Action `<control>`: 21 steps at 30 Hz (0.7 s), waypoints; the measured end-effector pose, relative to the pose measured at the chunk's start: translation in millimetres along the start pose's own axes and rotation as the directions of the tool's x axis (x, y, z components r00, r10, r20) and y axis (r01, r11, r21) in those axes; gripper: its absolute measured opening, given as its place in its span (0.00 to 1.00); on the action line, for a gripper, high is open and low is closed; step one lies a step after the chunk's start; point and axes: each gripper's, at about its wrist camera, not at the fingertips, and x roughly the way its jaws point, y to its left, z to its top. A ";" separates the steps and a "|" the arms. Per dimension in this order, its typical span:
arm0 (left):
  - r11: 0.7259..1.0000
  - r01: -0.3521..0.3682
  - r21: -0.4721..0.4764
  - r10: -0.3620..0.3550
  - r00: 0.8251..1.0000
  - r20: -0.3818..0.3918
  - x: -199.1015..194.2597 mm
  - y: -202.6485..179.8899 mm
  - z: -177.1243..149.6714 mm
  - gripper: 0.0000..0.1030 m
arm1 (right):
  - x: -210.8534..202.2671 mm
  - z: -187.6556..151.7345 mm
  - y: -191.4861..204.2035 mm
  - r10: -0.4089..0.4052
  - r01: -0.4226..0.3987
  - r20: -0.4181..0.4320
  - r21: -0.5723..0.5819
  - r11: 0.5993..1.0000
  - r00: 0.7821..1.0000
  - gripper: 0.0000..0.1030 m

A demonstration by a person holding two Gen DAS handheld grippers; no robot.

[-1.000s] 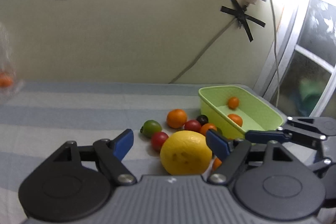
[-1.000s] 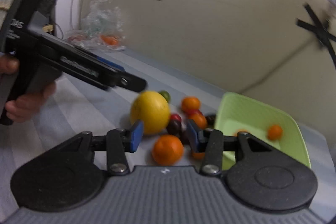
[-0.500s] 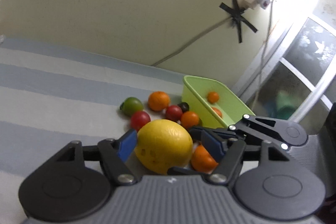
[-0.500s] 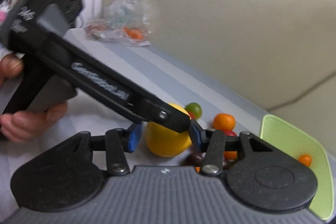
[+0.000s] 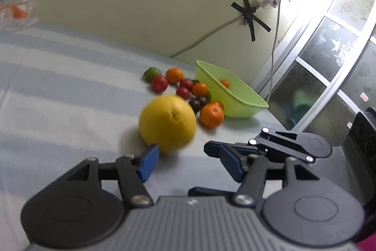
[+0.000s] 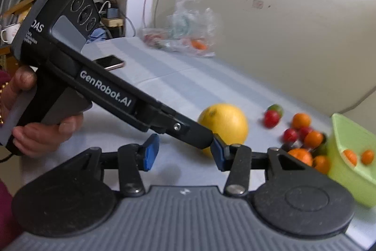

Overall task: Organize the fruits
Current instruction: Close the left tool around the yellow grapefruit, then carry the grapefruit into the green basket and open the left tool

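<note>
Left gripper point(image 5: 190, 165): jaws have just been narrowing, part open, nothing gripped. Yellow citrus point(image 5: 167, 123) loose on striped tabletop point(image 5: 58, 95), just ahead of left pad. Right gripper point(image 6: 182, 155): jaws part open, empty. Green basket point(image 5: 244, 107) far right. Step looks like pre-grasp; next, straddle citrus, close.
</note>
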 end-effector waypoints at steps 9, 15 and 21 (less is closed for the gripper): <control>0.996 -0.072 0.044 0.068 0.994 0.087 -7.9 3.5 32.7 0.80 | -20.0 -3.6 -5.7 -0.065 0.064 0.055 0.018 0.998 0.996 0.49; 0.994 -0.058 0.094 0.052 0.996 0.067 22.8 0.3 55.4 0.80 | 0.8 -7.7 -42.0 -0.118 0.118 -0.006 0.138 0.983 0.993 0.49; 0.992 -0.077 0.096 0.074 0.997 0.030 43.9 9.8 57.1 0.80 | 16.9 -6.9 -58.1 -0.072 0.077 -0.029 0.194 0.978 0.997 0.52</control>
